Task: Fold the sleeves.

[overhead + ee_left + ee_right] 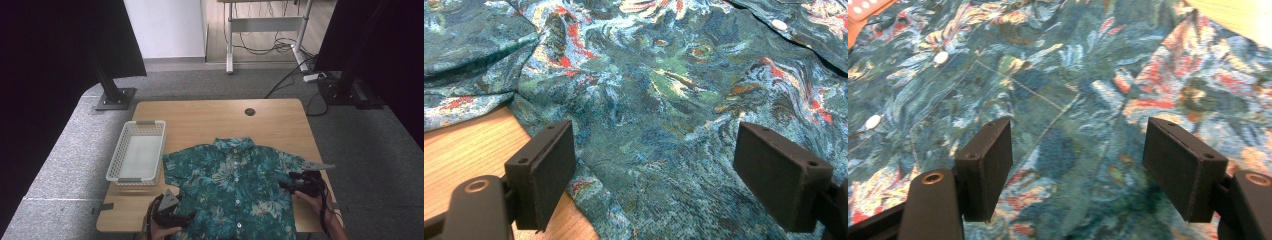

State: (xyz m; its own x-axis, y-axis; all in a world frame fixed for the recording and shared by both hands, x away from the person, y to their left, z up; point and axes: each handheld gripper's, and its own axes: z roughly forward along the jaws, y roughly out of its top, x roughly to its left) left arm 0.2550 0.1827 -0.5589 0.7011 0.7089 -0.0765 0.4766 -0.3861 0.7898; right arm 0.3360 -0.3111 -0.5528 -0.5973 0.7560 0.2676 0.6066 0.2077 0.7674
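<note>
Teal floral shirt point(235, 187) flat on bench point(210, 117); my left tool point(654, 170) and right tool point(1078, 165) gape wide, so I'd pinch single-layer edges evenly.

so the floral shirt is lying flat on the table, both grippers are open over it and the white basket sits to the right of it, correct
Not quite. The high view shows the white basket to the left of the shirt, not the right. The rest holds: the shirt lies flat on the table, with the left gripper and right gripper open over it.
</note>
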